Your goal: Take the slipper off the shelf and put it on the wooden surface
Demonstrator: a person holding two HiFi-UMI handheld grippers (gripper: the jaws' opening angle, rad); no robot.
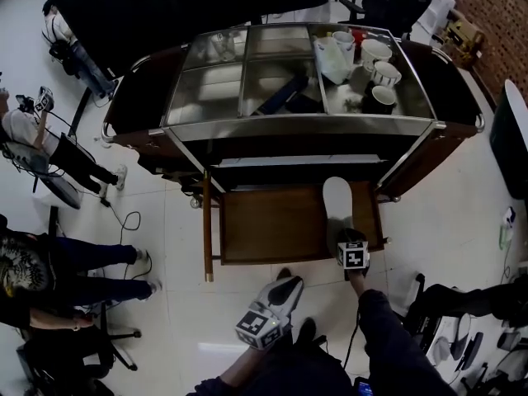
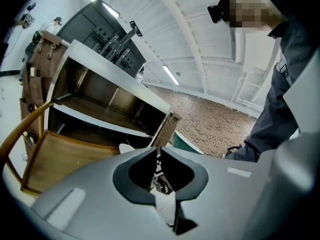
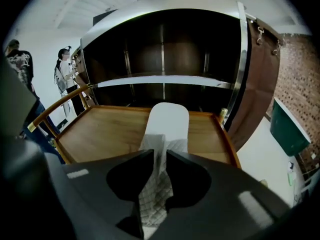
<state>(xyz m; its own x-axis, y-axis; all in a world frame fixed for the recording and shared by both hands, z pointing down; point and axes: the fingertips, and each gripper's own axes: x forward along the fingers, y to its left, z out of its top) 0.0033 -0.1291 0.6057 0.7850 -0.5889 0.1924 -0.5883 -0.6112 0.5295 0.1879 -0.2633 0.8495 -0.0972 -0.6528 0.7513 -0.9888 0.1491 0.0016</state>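
A white slipper (image 1: 338,200) lies flat on the wooden pull-out surface (image 1: 264,225) at its right side, toe towards the cart. My right gripper (image 1: 348,236) is at the slipper's near end. In the right gripper view the slipper (image 3: 167,119) lies ahead, and its quilted upper stands pinched as a fold between the jaws of the right gripper (image 3: 160,156). My left gripper (image 1: 287,284) hangs lower, off the front of the wooden surface, close to the person's body. The left gripper (image 2: 157,151) is shut with nothing between its jaws.
The dark shelf (image 1: 297,162) of the cart runs just behind the wooden surface. Cups and bowls (image 1: 375,60) stand on the cart's steel top. A wooden rail (image 1: 206,229) borders the surface on the left. People (image 1: 49,262) stand on the white floor at the left.
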